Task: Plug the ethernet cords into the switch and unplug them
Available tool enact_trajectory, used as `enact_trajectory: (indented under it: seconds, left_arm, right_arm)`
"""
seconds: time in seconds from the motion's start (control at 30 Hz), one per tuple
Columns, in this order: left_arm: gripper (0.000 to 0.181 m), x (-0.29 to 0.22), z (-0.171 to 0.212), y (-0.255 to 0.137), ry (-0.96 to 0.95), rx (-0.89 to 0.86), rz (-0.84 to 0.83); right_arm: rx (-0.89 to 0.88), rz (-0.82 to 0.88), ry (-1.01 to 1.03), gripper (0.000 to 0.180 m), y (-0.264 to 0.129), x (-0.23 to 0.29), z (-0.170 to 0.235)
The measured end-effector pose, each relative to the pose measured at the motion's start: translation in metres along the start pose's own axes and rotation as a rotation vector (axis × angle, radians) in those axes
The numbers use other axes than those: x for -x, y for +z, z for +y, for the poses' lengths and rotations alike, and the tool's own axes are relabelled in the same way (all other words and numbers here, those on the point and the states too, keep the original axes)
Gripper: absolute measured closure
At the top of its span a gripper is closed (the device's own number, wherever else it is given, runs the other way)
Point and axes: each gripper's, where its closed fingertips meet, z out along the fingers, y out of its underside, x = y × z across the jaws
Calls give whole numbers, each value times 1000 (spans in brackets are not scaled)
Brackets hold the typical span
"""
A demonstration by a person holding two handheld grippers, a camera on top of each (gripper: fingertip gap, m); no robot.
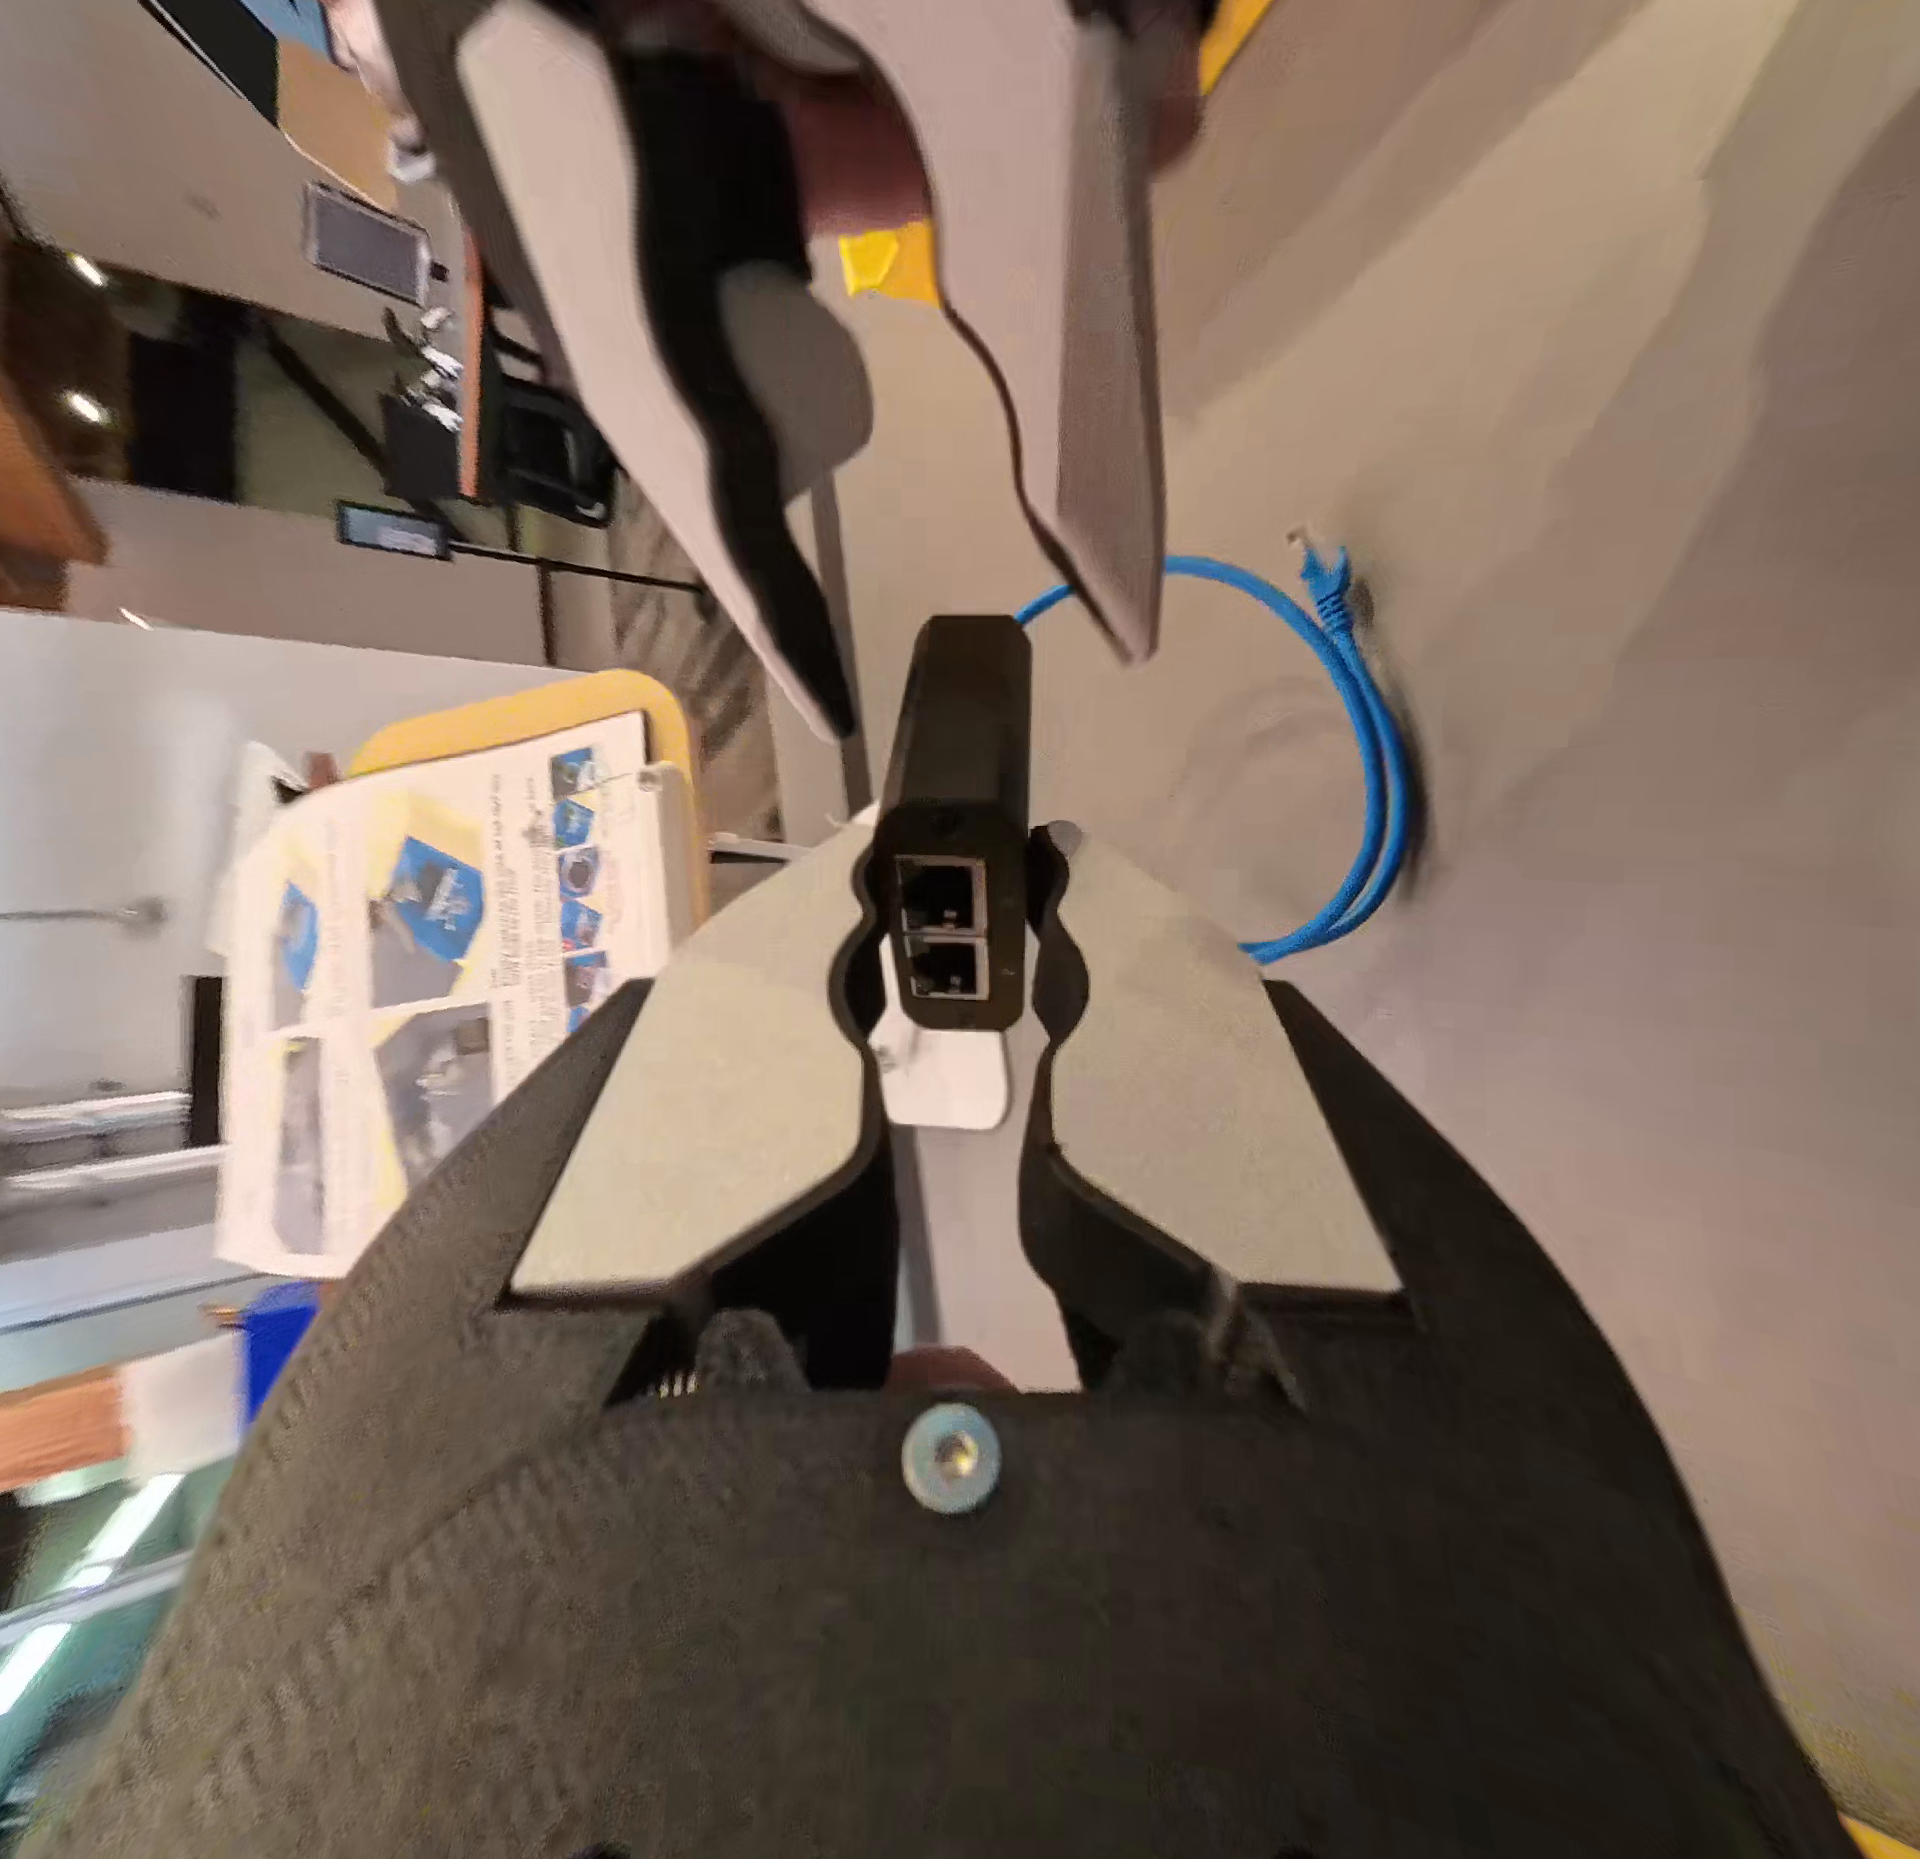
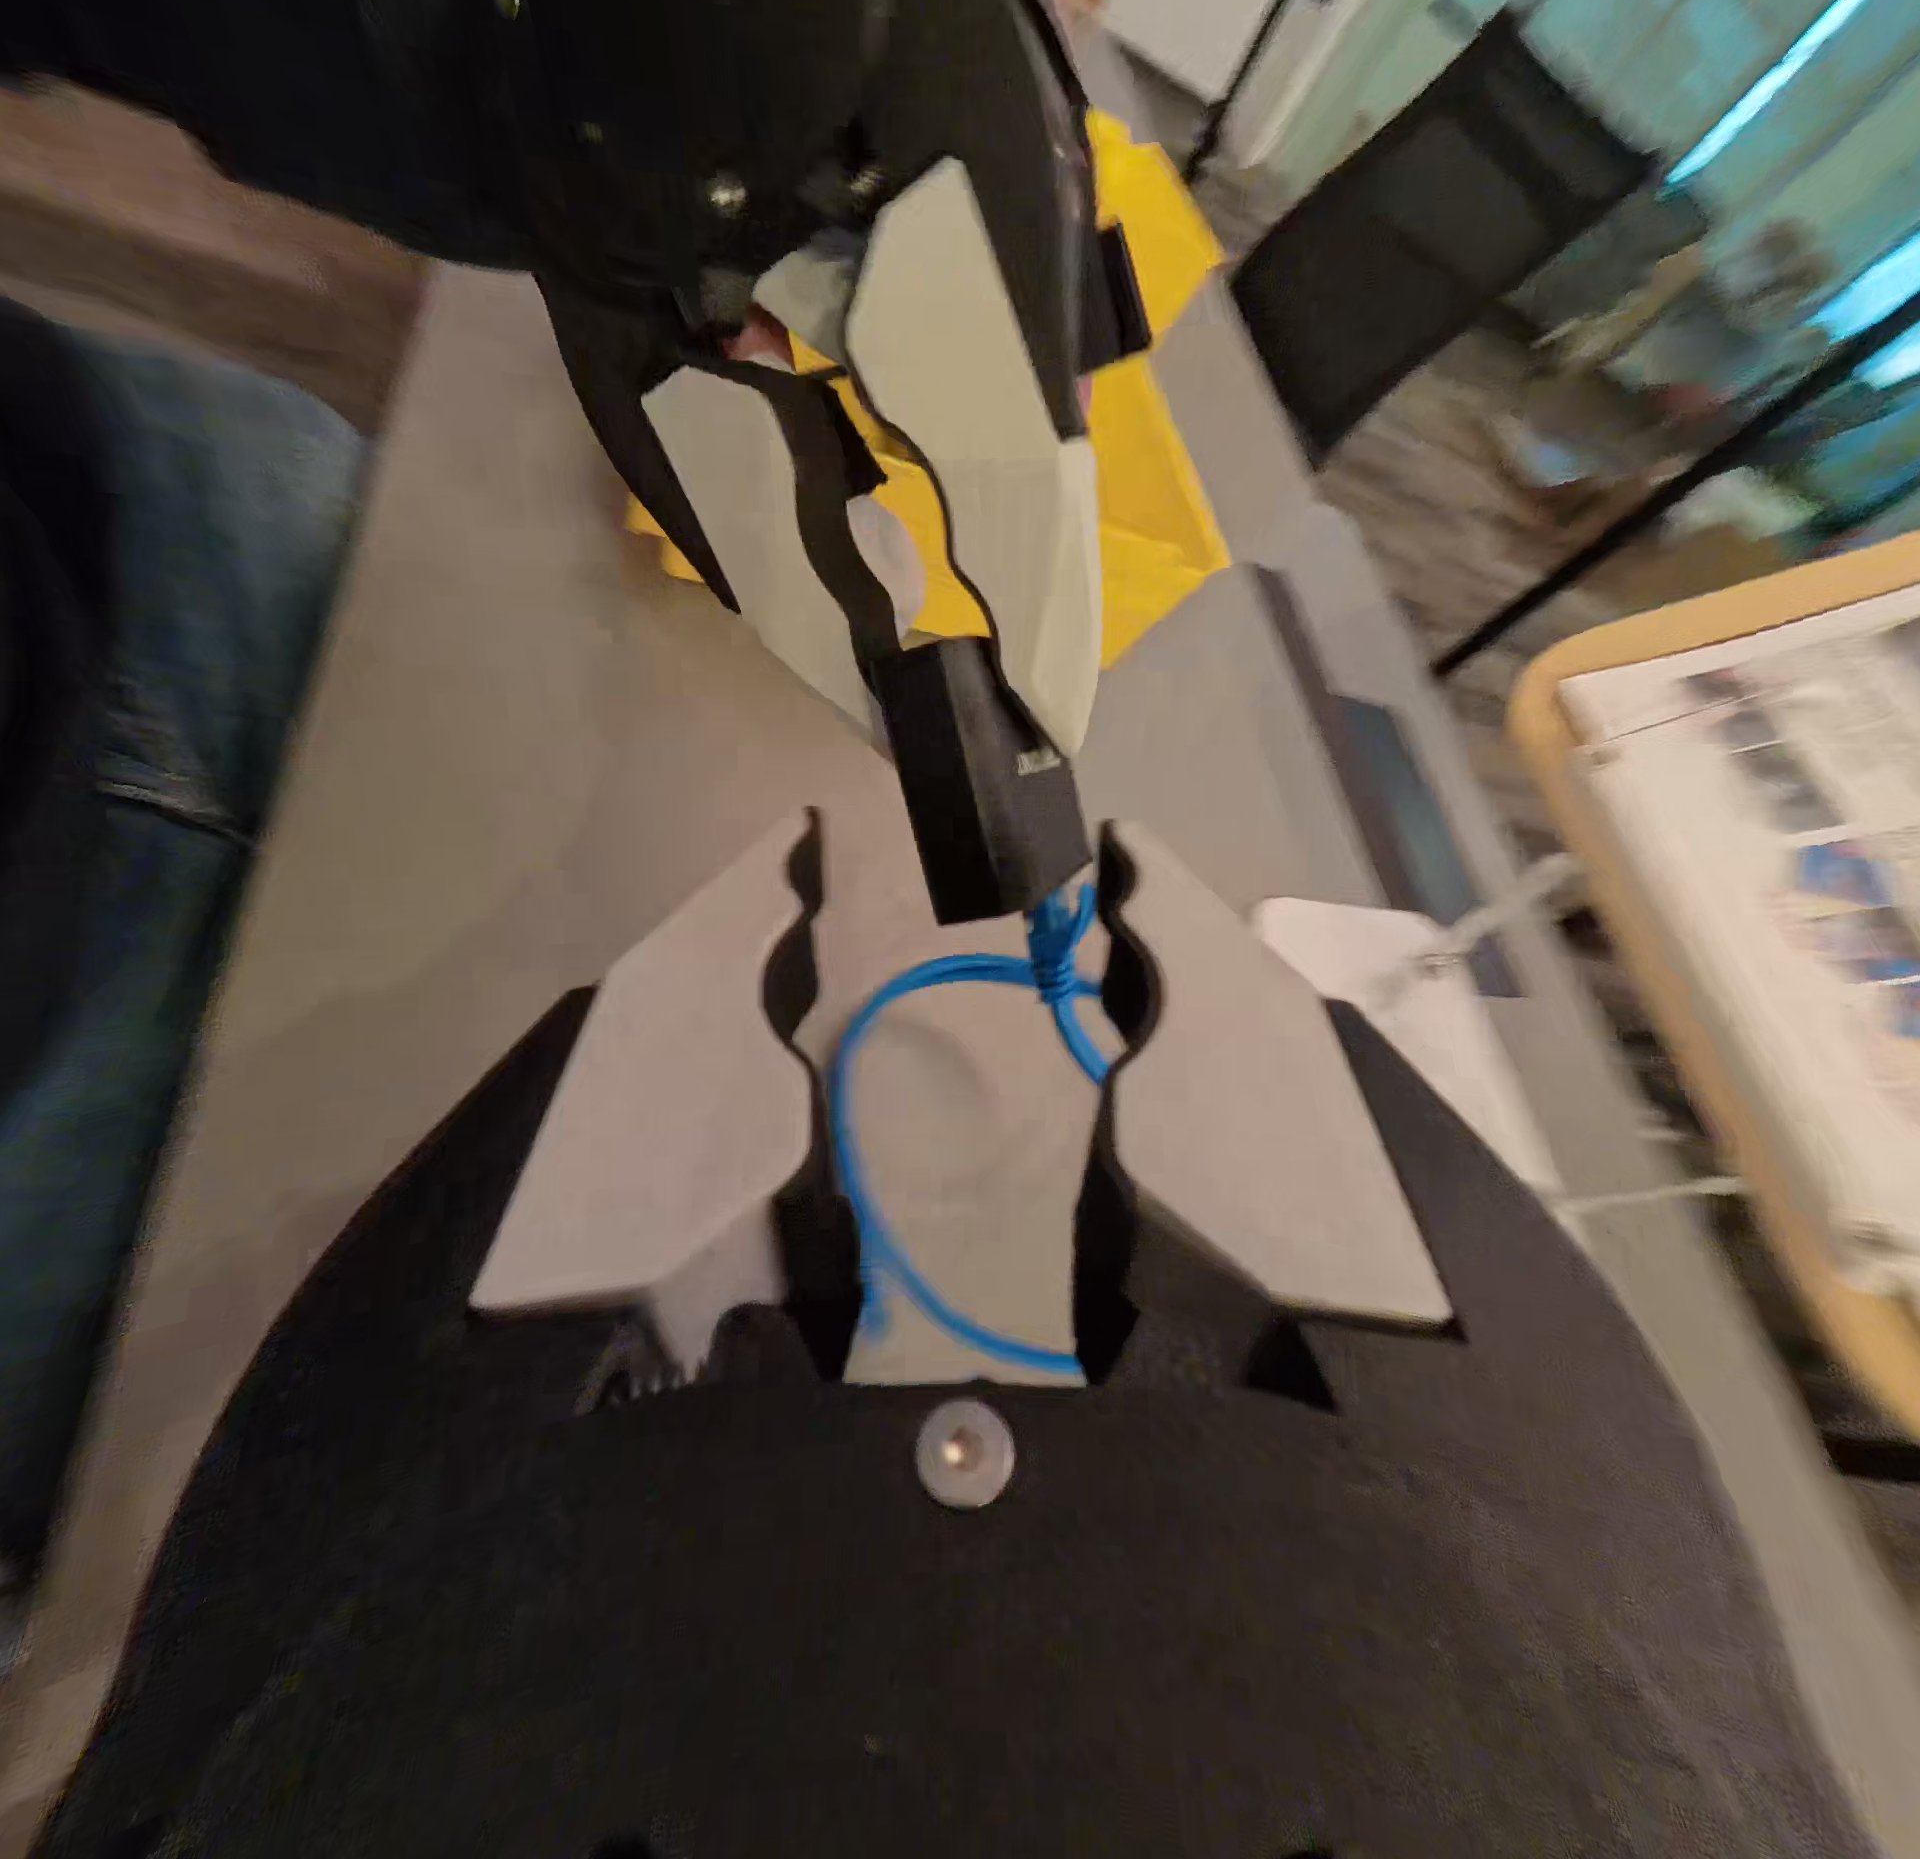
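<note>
The black switch (image 1: 951, 853) is held up off the grey table (image 1: 1558, 666), clamped at its near end by the left gripper (image 1: 951, 926), whose grey fingers (image 1: 748, 1061) press against both of its long sides. In the left wrist view that near face shows two stacked ports, both empty and facing the camera. At the far end, in the right wrist view, the switch (image 2: 982, 791) has a blue ethernet cord (image 2: 935, 1113) plugged in, its boot sitting just inside the right gripper's (image 2: 956, 916) spread fingertips. That gripper's fingers stand apart with a wide gap and clamp nothing; whether the right finger touches the cord is too blurred to tell. The cord loops down onto the table between those fingers and runs out along the surface. In the left wrist view the cord (image 1: 1371, 770) curves away to the right of the switch, and a loose blue plug (image 1: 1325, 578) lies free on the table, well apart from the switch. The table is bare grey around the cord, with open room to the right. A yellow sheet (image 2: 1153, 479) lies on it beyond the left gripper. Past the table edge stands a tan-rimmed board with printed pages (image 1: 447, 936).
</note>
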Motion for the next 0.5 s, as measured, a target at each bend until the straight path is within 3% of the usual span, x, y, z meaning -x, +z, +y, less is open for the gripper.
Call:
enact_trajectory:
  seconds: [0.13, 0.23, 0.27, 0.37, 0.4, 0.5]
  left_arm:
    - [156, -8, -13, -6, 190, -13, -49]
    - [156, -10, -25, -10, 267, -43, -65]
    - [157, -9, -28, -11, 283, -50, -76]
    - [157, -7, -34, -11, 327, -57, -102]
    - [156, -8, -32, -11, 341, -49, -104]
    - [156, -12, -30, -9, 340, -70, -119]
  right_arm:
    - [24, -199, 112, 93, -1, 1, 10]
    - [101, -327, 84, 79, 12, 11, 16]
    - [115, -382, 92, 79, 17, 18, 17]
    - [126, -581, 168, 98, 25, 43, 16]
    - [125, -612, 191, 106, 26, 47, 16]
    - [128, -595, 195, 106, 29, 49, 19]
